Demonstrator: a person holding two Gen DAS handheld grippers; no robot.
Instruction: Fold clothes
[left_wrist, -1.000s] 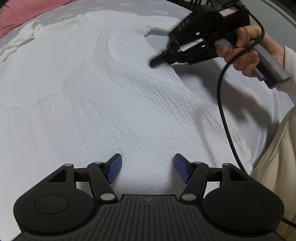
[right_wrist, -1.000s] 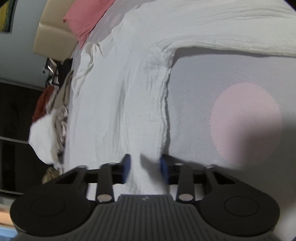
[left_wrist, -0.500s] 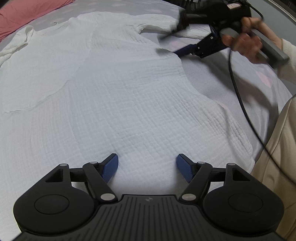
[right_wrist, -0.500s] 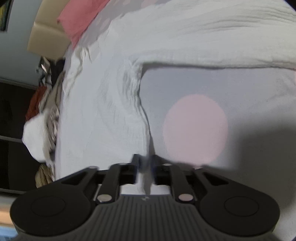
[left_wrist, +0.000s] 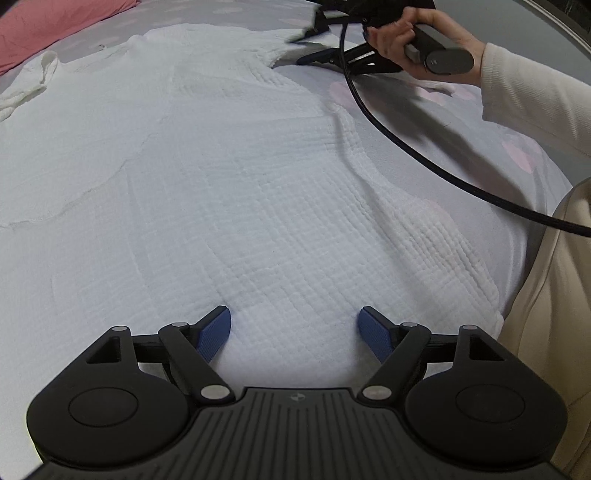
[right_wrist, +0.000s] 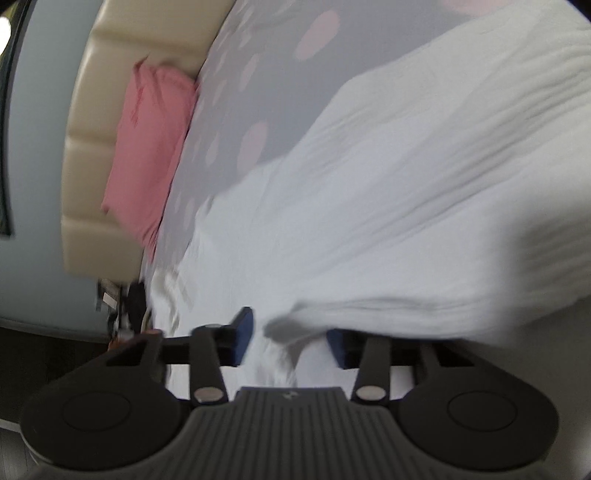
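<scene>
The white crinkle-cotton garment (left_wrist: 229, 192) lies spread flat across the bed (left_wrist: 461, 147), ready for a fold. The left gripper (left_wrist: 294, 330) hovers over its near hem, fingers apart. At one o'clock, the right gripper (right_wrist: 290, 338), fingers apart, perhaps lifts a sleeve; blur hides any contact.

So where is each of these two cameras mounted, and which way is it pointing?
Left wrist: sits on the left gripper, looks along its open blue pads across the white garment on the bed; shows the person's hand gripping the other tool.
Right wrist: sits on the right gripper, tilted and blurred, faces the headboard; its pads stand apart.
Shared: the garment, pink pillow and dotted sheet.
</scene>
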